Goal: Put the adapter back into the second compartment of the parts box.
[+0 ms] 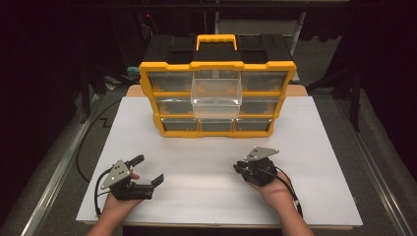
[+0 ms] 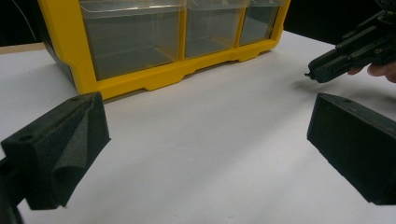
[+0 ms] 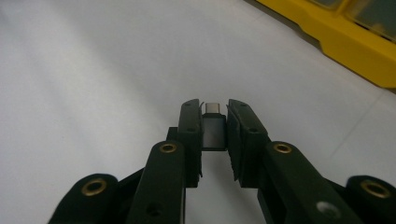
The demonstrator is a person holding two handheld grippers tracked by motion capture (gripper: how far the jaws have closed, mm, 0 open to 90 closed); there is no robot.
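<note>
A yellow and black organiser (image 1: 216, 98) with clear drawers stands at the back of the white table (image 1: 216, 196). Its top middle drawer (image 1: 216, 97) is pulled out towards me. My right gripper (image 3: 214, 112) is shut on a small grey adapter with a metal plug tip (image 3: 213, 128). In the high view that gripper (image 1: 240, 168) rests low at the front right of the table. My left gripper (image 1: 147, 169) stands wide open at the front left, nothing between its fingers (image 2: 60, 149). In the left gripper view the organiser's bottom row (image 2: 154, 42) lies ahead and the right gripper (image 2: 310, 73) shows at far right.
Dark floor and metal rails surround the table on both sides. A black cable (image 1: 83, 147) trails off the left edge. White tabletop stretches between the organiser and both hands.
</note>
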